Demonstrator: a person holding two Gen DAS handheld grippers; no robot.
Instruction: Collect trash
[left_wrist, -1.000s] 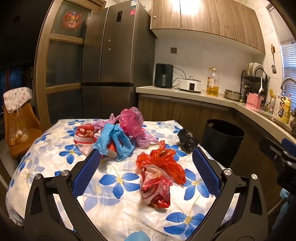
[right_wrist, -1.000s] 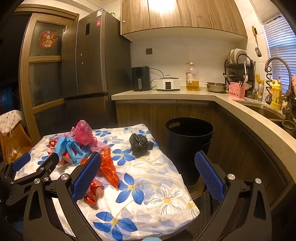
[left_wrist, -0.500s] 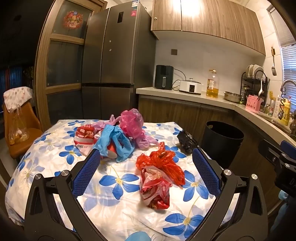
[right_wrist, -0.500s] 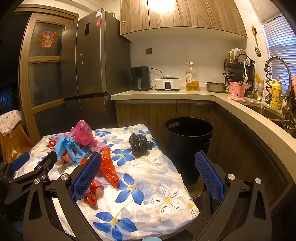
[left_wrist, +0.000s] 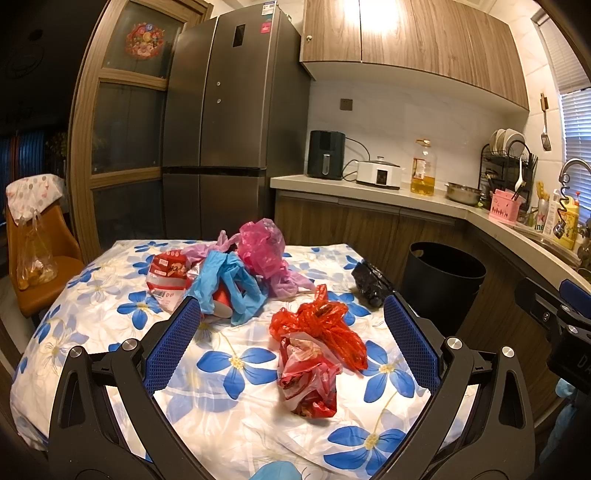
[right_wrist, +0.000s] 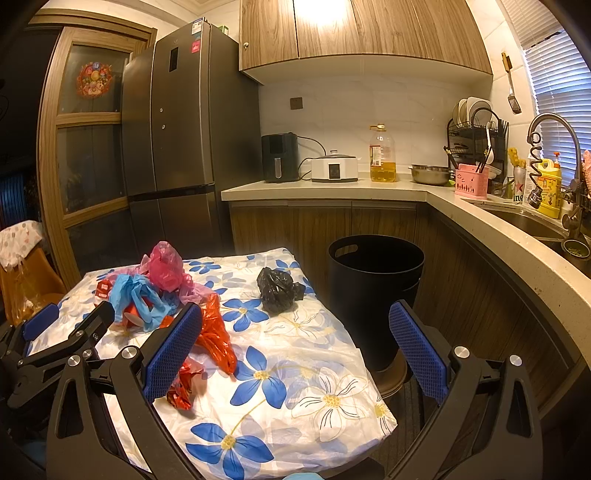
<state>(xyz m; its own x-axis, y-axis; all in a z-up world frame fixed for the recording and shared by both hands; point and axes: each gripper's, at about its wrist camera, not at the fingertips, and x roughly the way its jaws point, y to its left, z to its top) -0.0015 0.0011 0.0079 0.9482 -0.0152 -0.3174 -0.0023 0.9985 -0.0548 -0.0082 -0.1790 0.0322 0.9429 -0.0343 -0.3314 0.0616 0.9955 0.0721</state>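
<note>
- Left gripper (left_wrist: 291, 343): jaws spread wide, nothing held. It hangs above the near edge of the floral tablecloth (left_wrist: 110, 317), with the red bag (left_wrist: 314, 354) lying between the blue pads in view.
- Right gripper (right_wrist: 295, 354): also wide open and empty, over the table's right corner, with the floor and bin beyond it.
- Risk 1: the red bag looks like two crumpled pieces, a knotted orange-red part on top of a red-and-white wrapper. A pinch on the top piece alone likely leaves the wrapper behind.
- Risk 2: thin film over loose cloth. If the jaws close too low they can grab the tablecloth too, and the lift would then drag everything on it.
- Black bag (right_wrist: 279, 290): sits near the table's right edge, closest to the bin. A nudge there probably sends it to the floor.
- Far pile: blue gloves (left_wrist: 229, 284), pink bag (left_wrist: 264, 249) and snack packet (left_wrist: 168, 275) are tangled and touching. Pulling one may trail the others or shed bits mid-carry.
- Black bin (right_wrist: 375, 295): stands on the floor beside the table, mouth open, well apart from the pile. Light film can catch on the mesh pads at release and miss the mouth.
- The two grippers sit close together, so a cross-reach could make them clash.
</note>
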